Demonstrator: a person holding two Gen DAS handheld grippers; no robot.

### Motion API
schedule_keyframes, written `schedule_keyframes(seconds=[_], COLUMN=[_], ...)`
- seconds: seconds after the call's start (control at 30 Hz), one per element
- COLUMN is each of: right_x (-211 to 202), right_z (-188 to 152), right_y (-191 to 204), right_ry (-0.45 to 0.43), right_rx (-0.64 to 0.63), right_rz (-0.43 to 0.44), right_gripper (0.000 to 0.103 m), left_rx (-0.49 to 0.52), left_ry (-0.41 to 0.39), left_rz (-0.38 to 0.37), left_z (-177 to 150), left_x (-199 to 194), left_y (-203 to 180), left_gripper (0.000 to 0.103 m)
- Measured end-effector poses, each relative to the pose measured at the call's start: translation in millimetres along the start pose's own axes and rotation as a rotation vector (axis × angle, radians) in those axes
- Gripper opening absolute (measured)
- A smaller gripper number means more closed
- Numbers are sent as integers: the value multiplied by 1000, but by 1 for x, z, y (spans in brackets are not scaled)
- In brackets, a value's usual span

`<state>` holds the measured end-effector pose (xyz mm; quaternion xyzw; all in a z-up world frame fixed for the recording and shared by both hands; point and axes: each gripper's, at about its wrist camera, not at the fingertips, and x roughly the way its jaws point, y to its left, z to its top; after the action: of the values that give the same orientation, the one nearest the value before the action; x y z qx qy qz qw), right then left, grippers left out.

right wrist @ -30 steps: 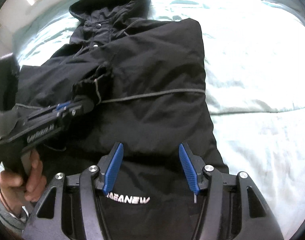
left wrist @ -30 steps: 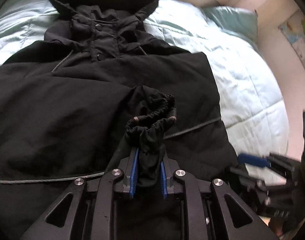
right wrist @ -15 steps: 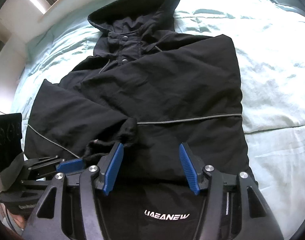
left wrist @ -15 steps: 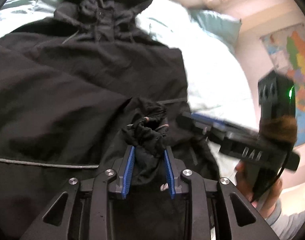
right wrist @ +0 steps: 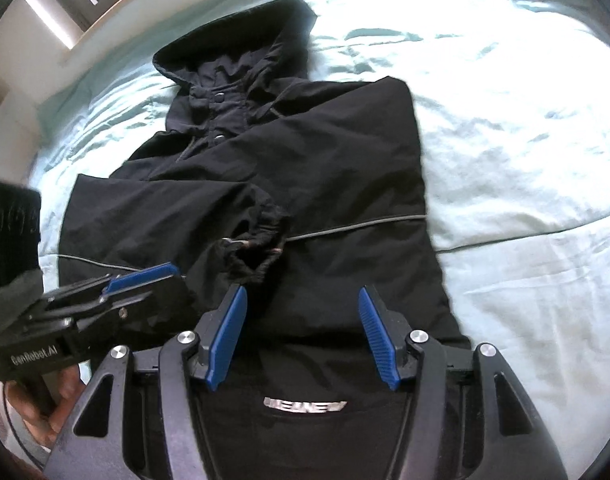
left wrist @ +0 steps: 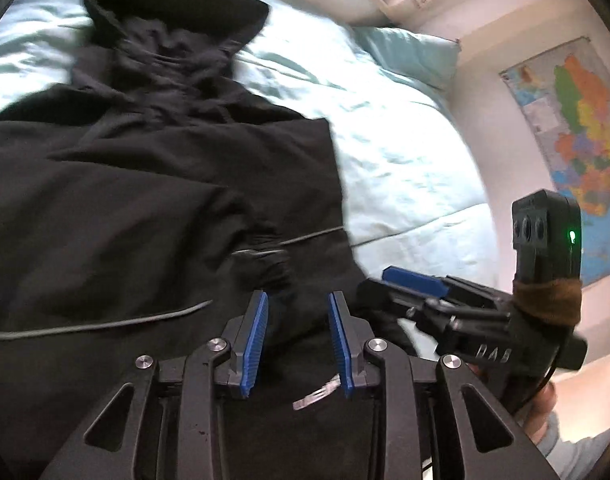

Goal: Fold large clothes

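A black hooded jacket (right wrist: 337,168) lies flat on the bed, its hood (left wrist: 173,4) at the far end. One sleeve is folded across the front, and its elastic cuff (right wrist: 257,248) rests loose on the jacket's middle. My left gripper (left wrist: 297,296) hovers just short of the cuff (left wrist: 265,256); its jaws are opening and nothing is pinched between the blue pads. In the right wrist view the left gripper (right wrist: 145,276) sits left of the cuff, clear of it. My right gripper (right wrist: 301,292) stands open above the jacket's lower part, near a white logo (right wrist: 305,404).
A pale blue-green quilt (right wrist: 505,120) covers the bed around the jacket. A pillow (left wrist: 409,52) lies at the far right corner, with a wall map (left wrist: 577,152) beyond it. A window (right wrist: 65,8) is behind the bed. A hand (right wrist: 61,400) holds the left gripper's grip.
My left gripper has let go of the sleeve cuff, widened its jaws and drawn back upward. The cuff now lies on the jacket front. The right gripper rose slightly.
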<state>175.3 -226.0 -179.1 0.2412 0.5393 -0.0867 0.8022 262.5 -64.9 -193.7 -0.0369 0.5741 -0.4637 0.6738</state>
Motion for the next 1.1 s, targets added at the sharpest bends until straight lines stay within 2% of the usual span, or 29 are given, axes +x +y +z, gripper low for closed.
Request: schedule_keyframes(seconds=[0.2, 0.33, 0.4, 0.43, 0.5, 0.57, 0.63, 0.7, 0.73, 0.77, 0.83, 0.87, 0.93, 1.0, 1.07, 1.1], right_x=[49, 79, 84, 83, 69, 47, 18, -10, -20, -29, -39, -36, -16, 6, 13, 15], right_z=[12, 23, 27, 28, 29, 30, 32, 36, 40, 44, 54, 58, 64, 64, 52, 46], right_y=[24, 31, 36, 39, 45, 53, 57, 50, 44, 35, 12, 2, -24, -39, -35, -30], right_ry=[65, 89, 86, 82, 45, -11, -93, -170, -196, -222, -252, -238, -174, -69, -46, -39], right_rx=[31, 74, 51, 31, 2, -55, -108, -130, -129, -124, -126, -124, -82, -33, -19, -31], right_rz=[145, 164, 160, 151, 150, 91, -12, -103, -136, -179, -275, -278, -246, -139, -35, -23], right_gripper=[61, 63, 53, 29, 27, 17, 16, 16, 8, 4, 4, 4, 4, 5, 8, 12], left_rx=[-33, -94, -123, -141, -168, -182, -185, -183, -179, -171, -158, -145, -126, -131, -123, -118], left_ry=[-75, -140, -161, -168, -185, -202, -218, -233, -230, -219, -181, -146, -87, -64, -81, -80], left_rz=[182, 299, 329, 346, 377, 406, 417, 395, 384, 369, 361, 361, 379, 422, 414, 416], left_z=[-10, -18, -22, -23, -23, -20, -17, -11, -8, -5, 3, 6, 10, 11, 10, 10], left_x=[-59, -101, -117, -123, -132, -136, -140, -138, -134, -128, -108, -92, -63, -47, -46, -46], left_y=[38, 71, 84, 91, 104, 111, 115, 116, 115, 116, 115, 115, 118, 119, 114, 113], left_gripper=[32, 32, 32, 32, 32, 32, 32, 32, 32, 32, 32, 32, 32, 32, 32, 32])
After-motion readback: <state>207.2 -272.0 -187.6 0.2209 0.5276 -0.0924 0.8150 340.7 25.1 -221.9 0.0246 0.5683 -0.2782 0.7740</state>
